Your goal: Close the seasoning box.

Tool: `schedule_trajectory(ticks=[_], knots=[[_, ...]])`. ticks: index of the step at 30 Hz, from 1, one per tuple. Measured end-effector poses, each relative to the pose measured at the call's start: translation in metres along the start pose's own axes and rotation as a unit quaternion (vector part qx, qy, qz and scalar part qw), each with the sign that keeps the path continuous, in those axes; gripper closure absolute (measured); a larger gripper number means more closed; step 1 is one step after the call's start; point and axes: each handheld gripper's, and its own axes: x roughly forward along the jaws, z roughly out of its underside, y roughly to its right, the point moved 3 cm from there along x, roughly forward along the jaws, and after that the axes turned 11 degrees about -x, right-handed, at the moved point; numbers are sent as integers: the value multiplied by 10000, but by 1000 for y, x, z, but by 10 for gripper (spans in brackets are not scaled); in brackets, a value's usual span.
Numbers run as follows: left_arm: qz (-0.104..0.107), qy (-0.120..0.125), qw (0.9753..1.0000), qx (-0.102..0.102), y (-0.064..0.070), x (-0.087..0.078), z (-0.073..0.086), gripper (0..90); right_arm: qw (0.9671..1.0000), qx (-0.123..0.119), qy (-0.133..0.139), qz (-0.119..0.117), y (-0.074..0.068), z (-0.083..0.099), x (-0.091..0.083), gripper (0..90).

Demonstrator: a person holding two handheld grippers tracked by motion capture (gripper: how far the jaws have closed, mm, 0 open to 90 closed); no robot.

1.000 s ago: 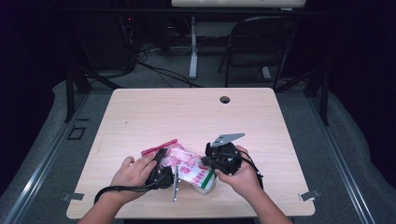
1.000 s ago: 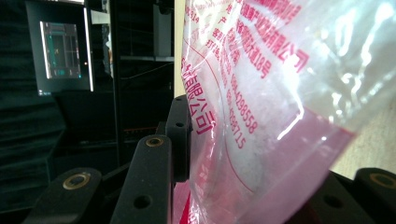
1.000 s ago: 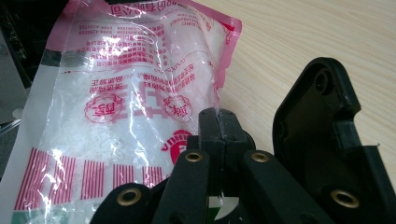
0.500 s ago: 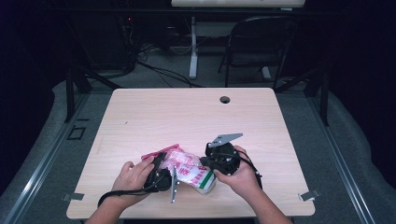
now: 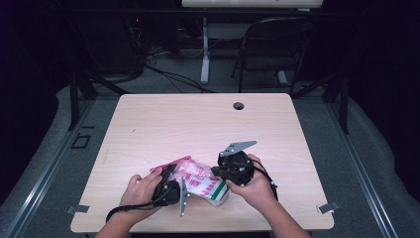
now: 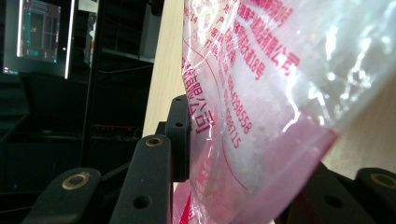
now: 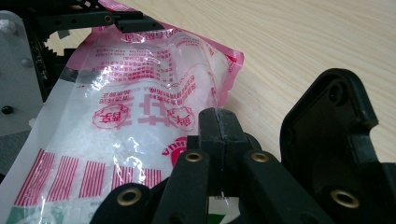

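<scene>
Clear plastic bag [image 5: 198, 181] with pink-red print, white grains inside, lies low centre of high view, near front edge of table [image 5: 198, 124]. Left gripper [image 5: 171, 184] pinching pink end of bag. Right gripper [image 5: 223, 173] clamped on opposite end, jaws pressed together.

Bag print [image 6: 224, 116]: red characters, too blurred to read in the left gripper view.
Bag [image 7: 121, 140]: lower end cut off by the frame.
Left claw [image 5: 171, 178]: tips hidden under the bag.
</scene>
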Motion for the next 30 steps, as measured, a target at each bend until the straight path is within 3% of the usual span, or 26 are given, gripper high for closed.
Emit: schedule_trajectory(ticks=[13,18,24,25,30], knots=[[200,110,9974,-681,7,3,7,696,10000,-30,-6,-26,-2,-3,1,900],[314,175,9937,-1061,8,4,10,700,10000,-31,1,-37,-3,-4,3,900],[366,179,9926,-1143,10,4,13,708,9999,-65,-50,-59,-4,-5,5,900],[398,213,9911,-1254,12,4,13,709,9999,-64,-55,-66,-5,-5,5,900],[505,240,9888,-1387,14,5,15,716,9999,-86,-81,-80,-5,-6,6,900]])
